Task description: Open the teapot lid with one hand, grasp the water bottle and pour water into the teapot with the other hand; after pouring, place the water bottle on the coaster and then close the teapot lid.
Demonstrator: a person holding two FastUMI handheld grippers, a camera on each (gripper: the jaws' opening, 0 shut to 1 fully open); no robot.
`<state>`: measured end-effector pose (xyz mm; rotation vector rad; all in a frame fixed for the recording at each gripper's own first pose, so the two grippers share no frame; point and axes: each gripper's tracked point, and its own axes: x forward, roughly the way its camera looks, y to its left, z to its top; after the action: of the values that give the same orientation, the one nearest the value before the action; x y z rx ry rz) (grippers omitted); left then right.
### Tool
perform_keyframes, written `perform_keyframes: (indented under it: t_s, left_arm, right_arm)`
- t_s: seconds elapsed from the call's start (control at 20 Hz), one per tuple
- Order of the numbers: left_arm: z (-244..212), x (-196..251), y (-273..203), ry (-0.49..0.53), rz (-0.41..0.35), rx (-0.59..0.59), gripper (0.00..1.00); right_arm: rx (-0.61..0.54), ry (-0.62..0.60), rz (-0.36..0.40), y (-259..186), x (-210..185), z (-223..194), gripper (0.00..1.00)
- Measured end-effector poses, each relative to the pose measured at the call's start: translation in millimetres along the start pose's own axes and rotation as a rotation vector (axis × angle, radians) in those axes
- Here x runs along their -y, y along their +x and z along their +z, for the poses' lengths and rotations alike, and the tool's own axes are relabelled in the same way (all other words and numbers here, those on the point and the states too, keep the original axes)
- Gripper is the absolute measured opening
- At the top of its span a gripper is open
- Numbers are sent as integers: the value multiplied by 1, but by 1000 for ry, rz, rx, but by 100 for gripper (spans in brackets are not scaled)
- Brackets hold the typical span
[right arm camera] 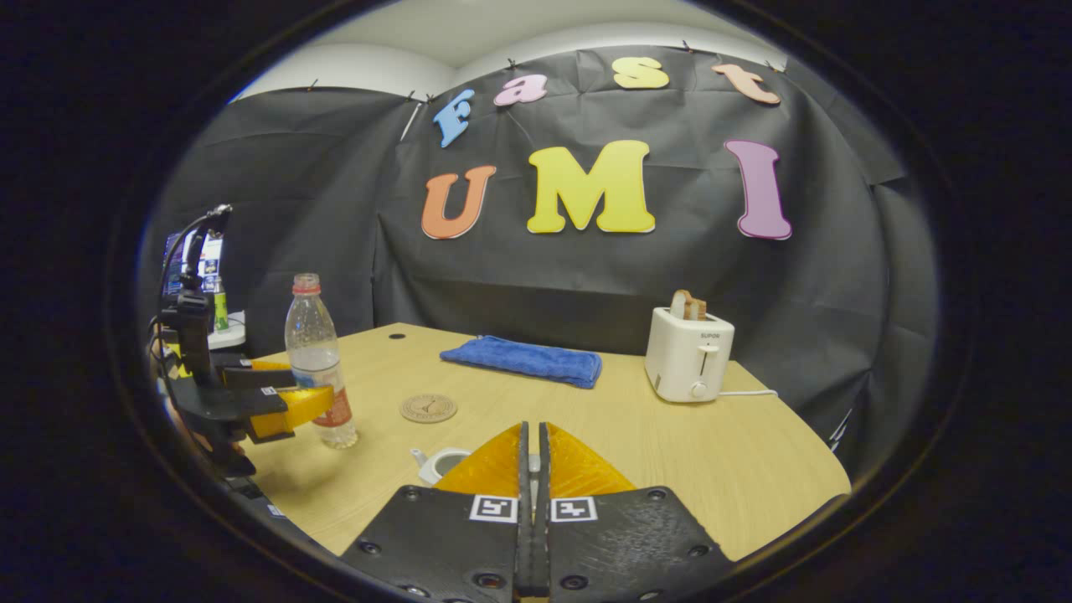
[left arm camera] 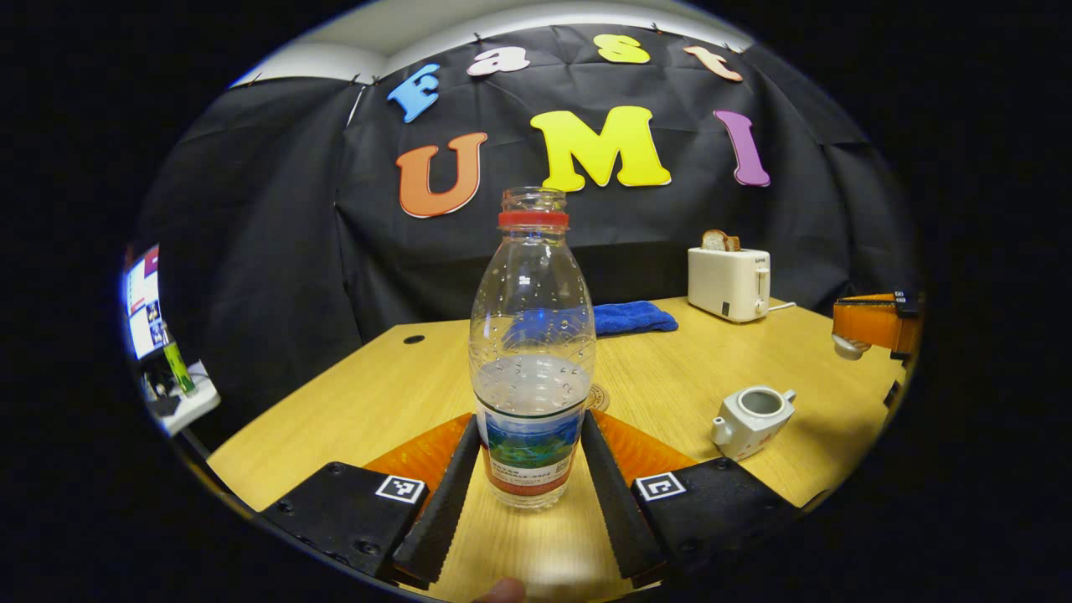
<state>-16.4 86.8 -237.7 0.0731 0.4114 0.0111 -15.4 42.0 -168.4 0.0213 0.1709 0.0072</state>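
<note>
Flanking water bottle [left arm camera: 533, 368], left gripper [left arm camera: 529, 486]; teapot [left arm camera: 751, 419] lidless.

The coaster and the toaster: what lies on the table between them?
In the right gripper view, the blue towel lies toward the back between the coaster and the toaster; the rest is bare table.

— What stands around me here?
— A black cloth wall [right arm camera: 636, 276] hangs behind a pale wooden table [right arm camera: 754, 469], with a white ceiling strip [right arm camera: 402, 63] above it at twelve o'clock.

— Anything on the far side of the table?
— A white toaster [right arm camera: 688, 356] holding bread at two o'clock and a folded blue towel [right arm camera: 523, 360] at twelve.

— And off at nine o'clock?
— A lit monitor [left arm camera: 142, 301].
</note>
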Motion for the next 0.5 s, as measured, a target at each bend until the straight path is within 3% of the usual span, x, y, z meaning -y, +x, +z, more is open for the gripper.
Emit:
perform_keyframes:
  t_s: [0.2, 0.5]
  left_arm:
    - [19, -20, -1, 193, 57, 14, 76]
    - [27, -45, -6, 596, 156, -15, 74]
  right_arm:
    - [-4, 4, -5, -4, 9, -5, 0]
    - [-17, -9, -29, -15, 26, -16, 0]
